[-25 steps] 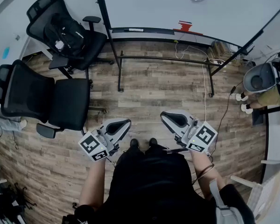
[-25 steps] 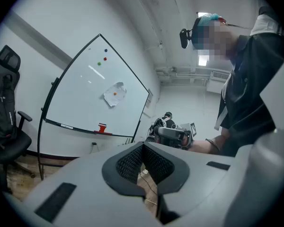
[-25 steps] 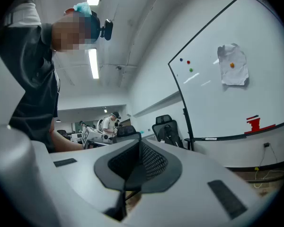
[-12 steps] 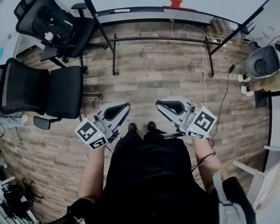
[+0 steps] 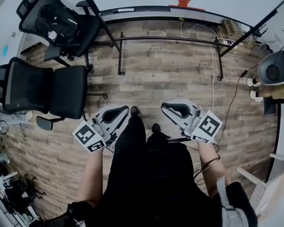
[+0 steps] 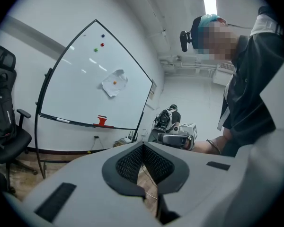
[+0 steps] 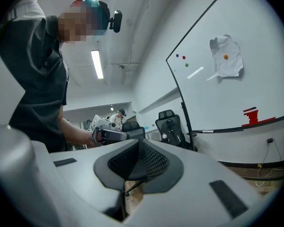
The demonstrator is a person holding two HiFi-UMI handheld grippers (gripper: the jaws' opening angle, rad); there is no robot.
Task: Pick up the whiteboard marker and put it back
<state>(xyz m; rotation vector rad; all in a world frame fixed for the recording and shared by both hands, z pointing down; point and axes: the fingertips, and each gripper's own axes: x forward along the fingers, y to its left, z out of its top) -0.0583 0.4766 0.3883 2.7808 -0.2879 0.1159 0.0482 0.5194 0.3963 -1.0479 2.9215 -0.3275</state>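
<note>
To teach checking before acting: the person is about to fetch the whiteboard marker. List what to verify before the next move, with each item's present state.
1. Left gripper empty: ok, jaws together on nothing.
2. Right gripper empty: ok, jaws together on nothing.
3. Marker located: cannot tell; a slim white item on the whiteboard tray may be it.
4. Tray within reach: not ok; both grippers are near the person's waist, well apart from it.
5. Way to the tray: ok; office chairs stand left, a cable right.
</note>
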